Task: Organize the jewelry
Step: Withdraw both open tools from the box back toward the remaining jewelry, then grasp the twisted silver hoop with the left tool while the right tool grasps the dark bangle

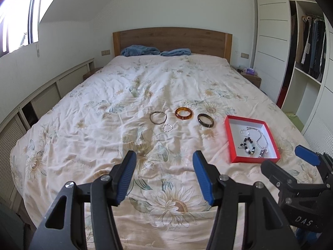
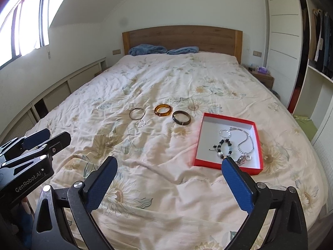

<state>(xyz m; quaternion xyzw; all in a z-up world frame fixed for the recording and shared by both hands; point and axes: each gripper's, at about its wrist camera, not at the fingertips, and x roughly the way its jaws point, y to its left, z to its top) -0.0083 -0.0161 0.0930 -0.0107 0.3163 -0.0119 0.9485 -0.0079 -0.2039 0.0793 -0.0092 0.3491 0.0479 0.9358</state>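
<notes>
On the bed lie a thin metal bangle (image 1: 158,117) (image 2: 137,113), a small silver bracelet (image 1: 167,128) (image 2: 141,123), an amber bangle (image 1: 184,113) (image 2: 163,110) and a dark bangle (image 1: 205,120) (image 2: 181,118). A red box (image 1: 231,143) (image 2: 200,139) to their right holds a beaded bracelet (image 1: 248,144) (image 2: 223,148), a silver chain necklace (image 1: 262,139) (image 2: 246,143) and a small silver bracelet (image 2: 224,133). My left gripper (image 1: 164,158) is open and empty, short of the bangles. My right gripper (image 2: 169,164) is open and empty, near the box's front edge.
The floral duvet (image 1: 145,87) covers the whole bed. Blue pillows (image 1: 155,51) lie by the wooden headboard (image 1: 172,38). A wardrobe (image 1: 306,48) stands on the right, low cabinets (image 1: 41,100) and a window on the left. Each gripper shows at the other view's edge.
</notes>
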